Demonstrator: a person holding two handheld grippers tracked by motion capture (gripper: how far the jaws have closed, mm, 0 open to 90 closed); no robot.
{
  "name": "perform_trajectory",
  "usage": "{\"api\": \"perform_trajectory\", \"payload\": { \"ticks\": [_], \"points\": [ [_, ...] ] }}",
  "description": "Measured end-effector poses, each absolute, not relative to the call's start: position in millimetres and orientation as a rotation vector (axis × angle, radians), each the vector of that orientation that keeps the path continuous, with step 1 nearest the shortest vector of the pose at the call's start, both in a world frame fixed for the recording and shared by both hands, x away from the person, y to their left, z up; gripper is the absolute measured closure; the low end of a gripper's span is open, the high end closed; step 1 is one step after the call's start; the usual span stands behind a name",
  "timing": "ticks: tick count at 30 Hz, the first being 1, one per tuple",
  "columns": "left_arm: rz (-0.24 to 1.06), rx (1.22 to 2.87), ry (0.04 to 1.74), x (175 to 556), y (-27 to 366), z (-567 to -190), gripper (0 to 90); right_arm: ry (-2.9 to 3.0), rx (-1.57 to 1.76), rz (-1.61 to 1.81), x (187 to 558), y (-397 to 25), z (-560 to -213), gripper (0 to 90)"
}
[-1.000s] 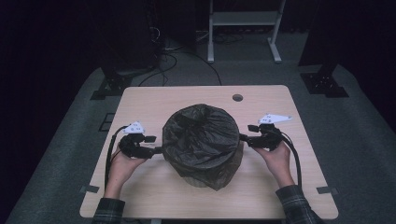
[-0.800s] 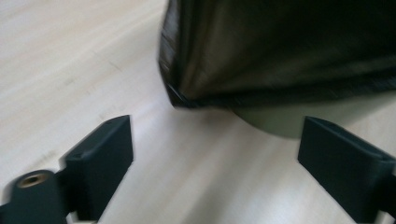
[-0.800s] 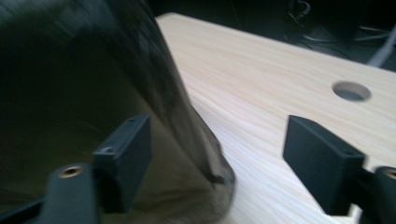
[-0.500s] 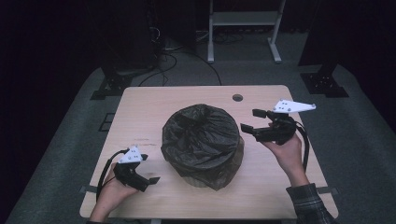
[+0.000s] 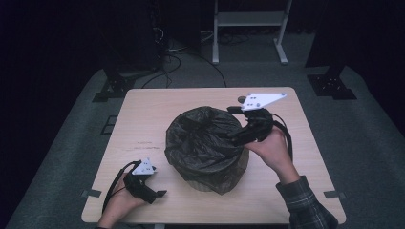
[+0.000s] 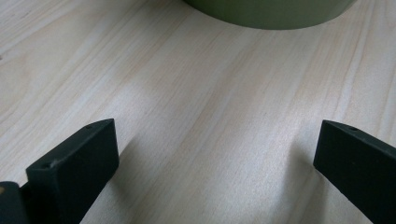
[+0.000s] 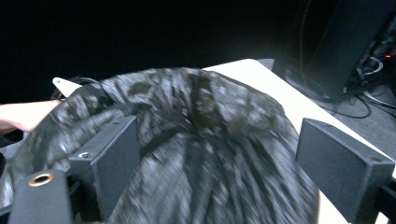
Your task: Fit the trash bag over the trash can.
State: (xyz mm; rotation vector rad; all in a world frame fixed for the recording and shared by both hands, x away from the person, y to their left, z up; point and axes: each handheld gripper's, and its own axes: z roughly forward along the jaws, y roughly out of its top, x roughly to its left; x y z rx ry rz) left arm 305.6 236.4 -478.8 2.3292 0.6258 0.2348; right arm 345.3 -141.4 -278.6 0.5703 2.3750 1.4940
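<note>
A round olive bin lined with a crumpled black plastic bag (image 5: 205, 148) stands in the middle of the wooden table (image 5: 148, 124). My left gripper (image 5: 157, 194) rests low near the table's front left corner, apart from the bin. Its jaws stand open over bare wood (image 6: 215, 154), with the bin's olive base (image 6: 266, 11) ahead. My right gripper (image 5: 232, 124) is raised at the bin's right rim and points left over the bag. Its jaws are open (image 7: 217, 154) with nothing between them, and the black bag (image 7: 205, 140) lies just beyond.
A small dark round hole (image 5: 241, 99) sits in the tabletop behind the bin. A white metal frame (image 5: 248, 19), cables (image 5: 167, 52) and black stand feet (image 5: 112, 88) lie on the grey floor behind the table. The person's other hand (image 7: 23, 116) shows past the bag.
My left gripper drew back from the bin's left side to the table's front left corner. My right gripper rose from the bin's right side and turned in over the rim.
</note>
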Motion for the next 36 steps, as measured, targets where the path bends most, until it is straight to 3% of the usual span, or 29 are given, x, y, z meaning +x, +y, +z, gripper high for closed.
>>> {"api": "perform_trajectory", "payload": {
  "ticks": [5,20,31,36],
  "points": [
    [0.253,2.313,0.603,304,238,-481,0.0,2.414,0.54,1.464,346,-123,-275,13.0],
    [0.259,2.289,0.592,304,239,-484,0.0,2.824,0.409,0.965,352,-84,-314,13.2],
    [0.259,2.289,0.593,304,239,-484,0.0,2.92,0.457,0.842,357,-75,-319,13.5],
    [0.259,2.288,0.593,304,239,-484,0.0,2.837,0.449,0.936,357,-81,-311,13.5]
  ]
}}
